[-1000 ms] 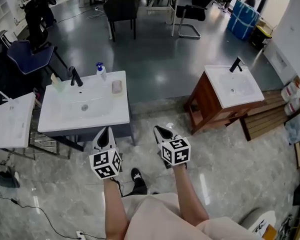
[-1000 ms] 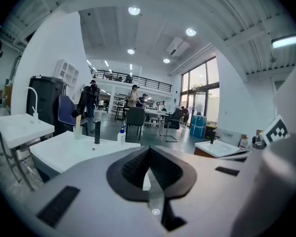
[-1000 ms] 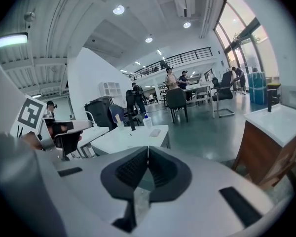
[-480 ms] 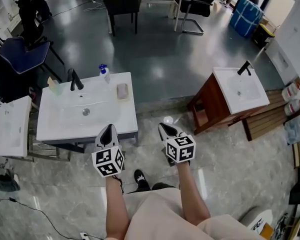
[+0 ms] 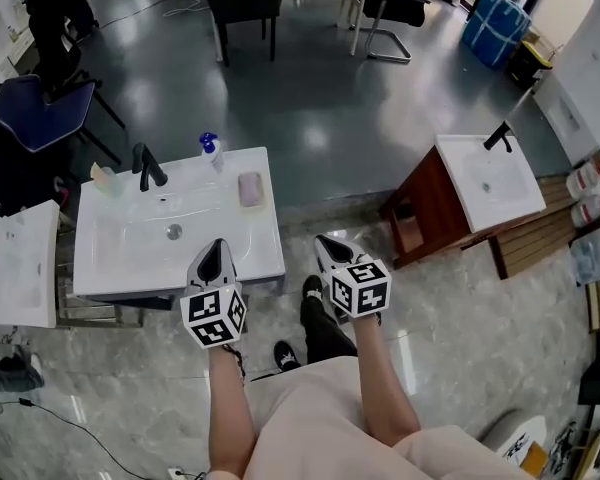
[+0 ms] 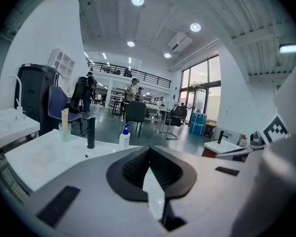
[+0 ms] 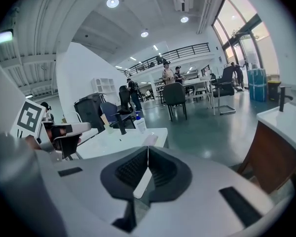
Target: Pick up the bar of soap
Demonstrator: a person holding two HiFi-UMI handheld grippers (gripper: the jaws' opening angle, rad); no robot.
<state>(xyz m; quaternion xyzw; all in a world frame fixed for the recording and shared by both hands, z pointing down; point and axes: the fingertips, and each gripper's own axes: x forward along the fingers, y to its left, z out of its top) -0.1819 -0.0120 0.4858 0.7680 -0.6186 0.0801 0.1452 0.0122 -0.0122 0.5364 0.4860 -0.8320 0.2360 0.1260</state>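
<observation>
You held both tools low in front of you, each with its jaws pressed together. The left tool (image 5: 215,250) (image 6: 149,152) hung over the near edge of the white tabletop (image 5: 265,253). The right tool (image 5: 325,245) (image 7: 147,154) was just off that tabletop's near right corner, above the floor (image 5: 450,308).

The tabletop had a basin (image 5: 130,238) sunk into it, with a round drain (image 5: 173,232) at its middle. Behind the basin stood a black faucet (image 5: 148,167) (image 6: 91,132). A pale cup (image 5: 102,177) (image 6: 64,127) sat at the far left corner with a thin, light thing standing upright in it; what it was you could not tell. A pump bottle (image 5: 211,150) (image 6: 124,136) (image 7: 139,123) with a blue top stood near the far edge, right of the faucet. Its label was too small to read.

The only clear markings were the black-and-white squares on each tool's cube.

The bar of soap (image 5: 249,189) (image 7: 150,139), pinkish and oblong, lay flat on the tabletop's right rim beside the basin, nearer than the pump bottle. Its long axis ran away from you, along that right edge. It was well apart from both tools.

Off to the right, a second sink (image 5: 490,183) sat on a wooden cabinet (image 5: 425,213).
</observation>
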